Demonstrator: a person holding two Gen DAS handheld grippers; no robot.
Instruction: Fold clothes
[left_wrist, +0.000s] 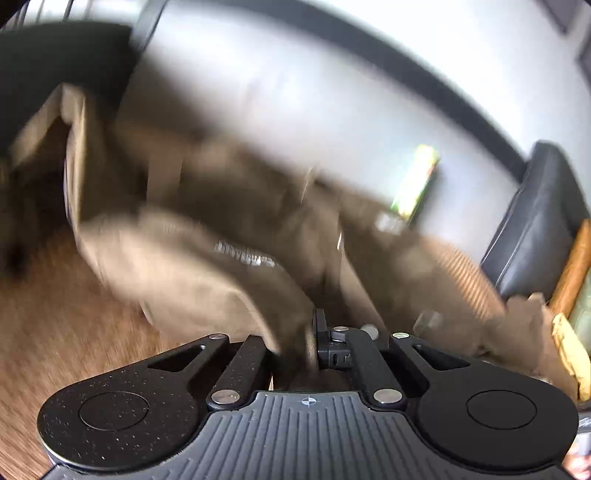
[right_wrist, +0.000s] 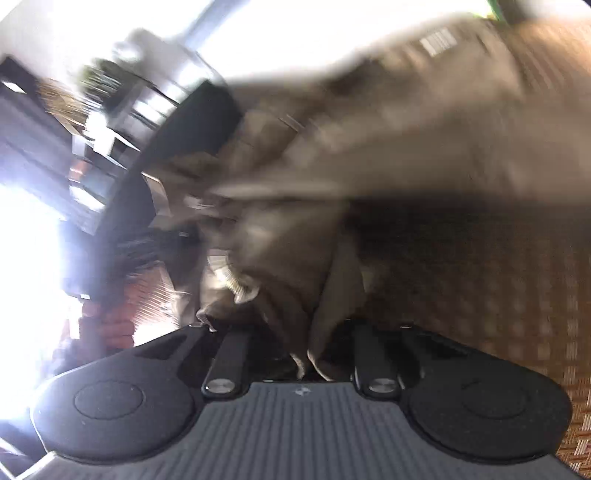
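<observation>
Left gripper (left_wrist: 310, 343) and right gripper (right_wrist: 314, 354) each clamp the brown garment (left_wrist: 221, 229).

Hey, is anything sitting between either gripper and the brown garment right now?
Nothing visible. The left gripper and right gripper each already have folds of the brown garment bunched at their jaws, lifted above the woven mat. Heavy motion blur hides finer detail.
</observation>
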